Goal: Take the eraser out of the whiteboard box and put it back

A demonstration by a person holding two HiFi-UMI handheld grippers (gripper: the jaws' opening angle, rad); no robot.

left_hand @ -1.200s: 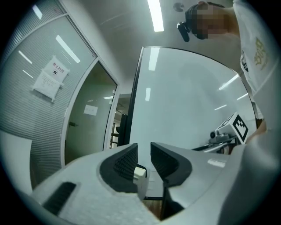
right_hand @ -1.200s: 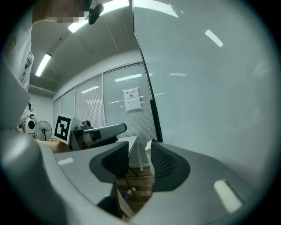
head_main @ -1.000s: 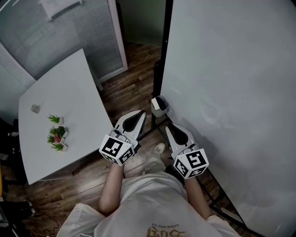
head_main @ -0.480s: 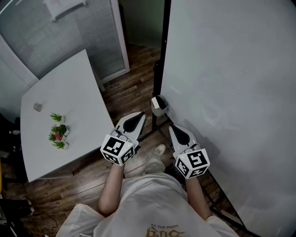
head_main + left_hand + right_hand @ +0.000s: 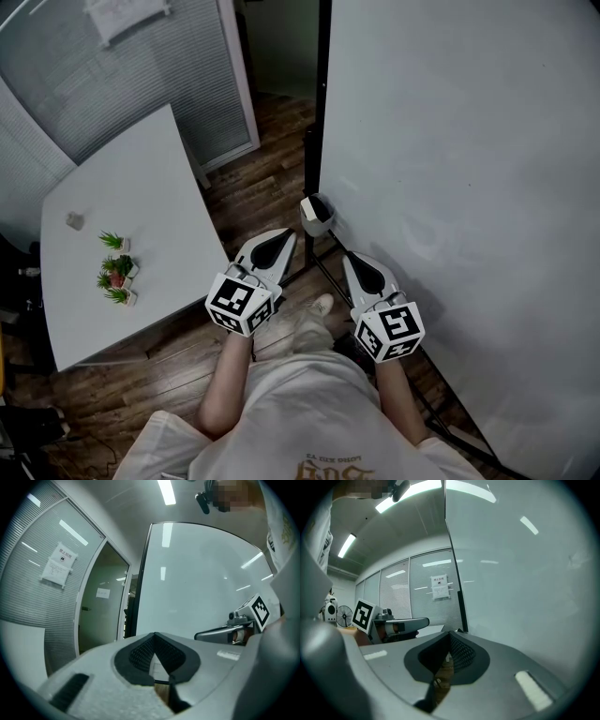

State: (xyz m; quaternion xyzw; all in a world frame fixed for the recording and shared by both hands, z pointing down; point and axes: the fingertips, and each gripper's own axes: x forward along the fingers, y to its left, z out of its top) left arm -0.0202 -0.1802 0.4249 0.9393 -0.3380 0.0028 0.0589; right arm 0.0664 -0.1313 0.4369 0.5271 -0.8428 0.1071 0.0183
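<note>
A small white whiteboard box (image 5: 317,214) hangs at the lower left edge of the big whiteboard (image 5: 469,187). Something dark shows in its open top; I cannot tell whether it is the eraser. My left gripper (image 5: 284,234) is shut and empty, pointing toward the box from just below and left of it. My right gripper (image 5: 349,256) is also shut and empty, close to the board's face and below the box. In the left gripper view the shut left gripper (image 5: 154,637) faces the whiteboard (image 5: 201,583). The right gripper view shows the right gripper (image 5: 450,637) shut beside the board (image 5: 525,573).
A grey table (image 5: 141,187) with small potted plants (image 5: 114,272) stands to the left. Behind it is a glass partition with blinds (image 5: 112,66). The whiteboard's dark stand legs (image 5: 323,272) cross the wooden floor near the person's shoe (image 5: 322,303).
The right gripper's jaws have closed from a slight gap. Both hands stay about where they were. The head view has shifted a little.
</note>
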